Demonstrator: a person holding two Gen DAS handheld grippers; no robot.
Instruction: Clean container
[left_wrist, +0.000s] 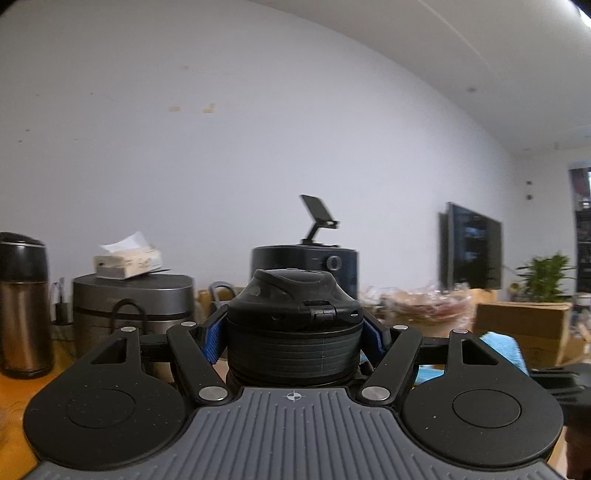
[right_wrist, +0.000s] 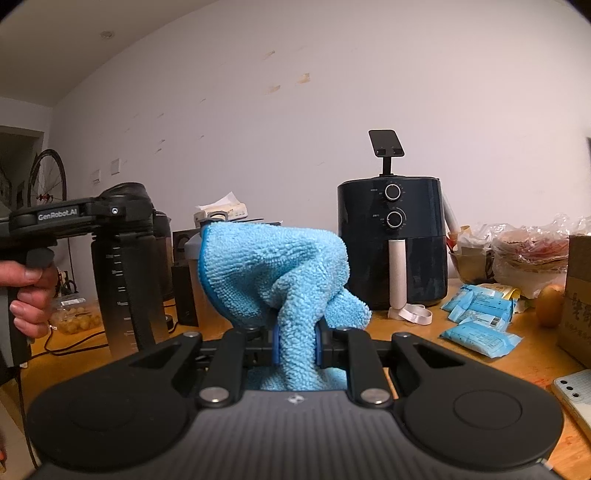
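Observation:
A dark bottle with a black flip lid (left_wrist: 293, 321) stands upright between the blue pads of my left gripper (left_wrist: 295, 338), which is shut on its ribbed neck. In the right wrist view the same bottle (right_wrist: 125, 280) shows at the left as a smoky tall body with white measure marks, held off the table by the left gripper (right_wrist: 74, 218) in a person's hand (right_wrist: 29, 295). My right gripper (right_wrist: 297, 345) is shut on a light blue microfibre cloth (right_wrist: 273, 269) that bunches up above its fingers. The cloth is apart from the bottle, to its right.
A wooden table (right_wrist: 424, 339) carries a dark air fryer (right_wrist: 391, 240), a grey cooker (left_wrist: 133, 306) with a tissue box on top, a steel flask (left_wrist: 22, 306), blue snack packets (right_wrist: 476, 321), a cardboard box (left_wrist: 524, 328), wrapped food and a phone (right_wrist: 576, 395).

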